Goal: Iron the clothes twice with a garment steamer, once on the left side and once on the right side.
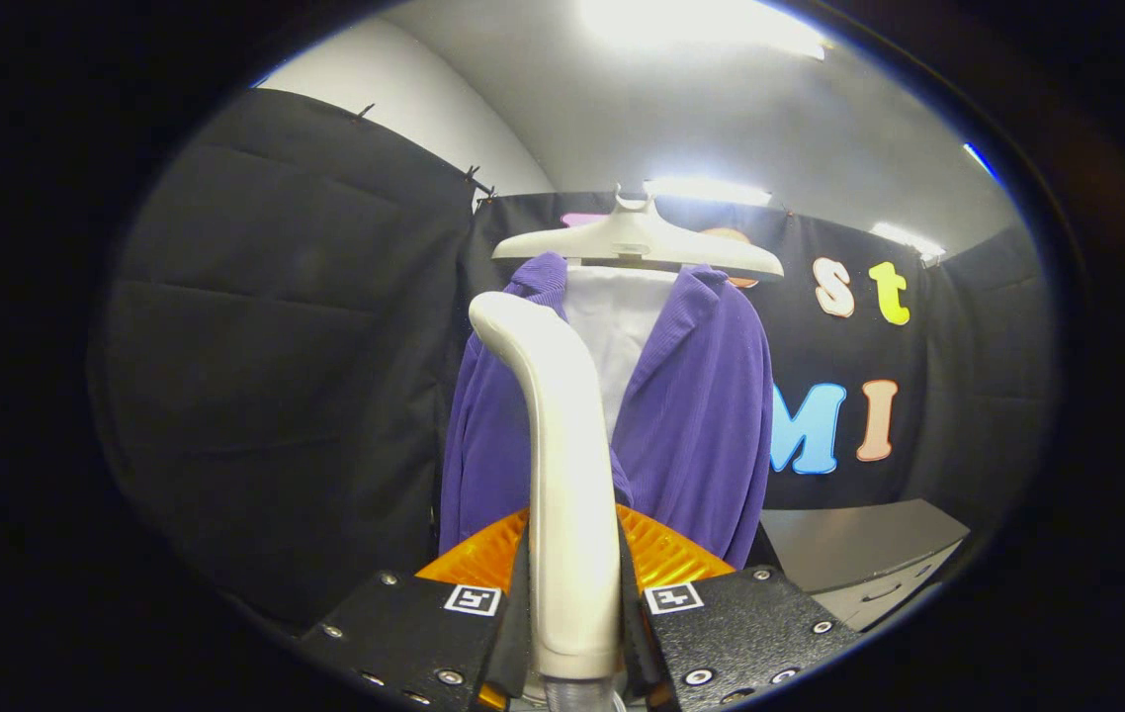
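Observation:
A purple jacket (691,415) over a white shirt (617,341) hangs on a cream hanger (637,242) in front of the booth's black wall. My gripper (574,613) is shut on the handle of a white garment steamer (562,445), which stands upright between the fingers. The steamer's head curves to the left at the top and sits in front of the jacket's left half, near the collar. Whether the head touches the cloth is not visible. The steamer hides the jacket's middle.
A grey cabinet (859,554) with drawers stands low at the right, beside the jacket. Black cloth walls close in at the left and behind. Orange parts of the gripper (666,554) show just behind the fingers.

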`<control>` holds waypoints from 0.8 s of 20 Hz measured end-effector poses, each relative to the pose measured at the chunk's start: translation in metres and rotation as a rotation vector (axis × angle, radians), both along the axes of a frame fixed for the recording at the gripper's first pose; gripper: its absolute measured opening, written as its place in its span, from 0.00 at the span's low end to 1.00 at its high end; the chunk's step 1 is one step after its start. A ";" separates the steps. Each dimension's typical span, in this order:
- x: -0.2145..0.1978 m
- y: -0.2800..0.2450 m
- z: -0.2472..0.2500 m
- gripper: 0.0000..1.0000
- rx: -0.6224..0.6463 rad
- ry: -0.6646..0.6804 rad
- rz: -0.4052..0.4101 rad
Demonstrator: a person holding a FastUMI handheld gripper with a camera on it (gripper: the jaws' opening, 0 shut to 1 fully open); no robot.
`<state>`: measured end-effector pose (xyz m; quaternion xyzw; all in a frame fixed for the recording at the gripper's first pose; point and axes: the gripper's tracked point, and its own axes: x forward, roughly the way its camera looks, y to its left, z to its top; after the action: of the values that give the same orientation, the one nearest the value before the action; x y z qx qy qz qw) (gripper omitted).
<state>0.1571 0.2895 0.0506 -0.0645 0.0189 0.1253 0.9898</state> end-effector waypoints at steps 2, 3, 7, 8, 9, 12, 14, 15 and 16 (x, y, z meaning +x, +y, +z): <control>0.012 0.014 0.011 0.38 0.007 -0.025 -0.004; 0.017 0.018 0.016 0.38 0.010 -0.038 -0.014; 0.034 0.031 0.015 0.38 -0.013 -0.053 -0.053; 0.039 0.032 0.009 0.38 -0.021 -0.048 -0.062; 0.043 0.032 0.003 0.38 -0.033 -0.037 -0.070; 0.052 0.035 -0.022 0.38 -0.047 0.031 -0.062; 0.047 0.035 -0.025 0.38 -0.081 0.018 -0.068; 0.046 0.034 -0.029 0.38 -0.096 0.016 -0.075; 0.046 0.035 -0.036 0.39 -0.104 0.020 -0.076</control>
<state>0.2033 0.3249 0.0150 -0.1140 0.0378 0.0870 0.9889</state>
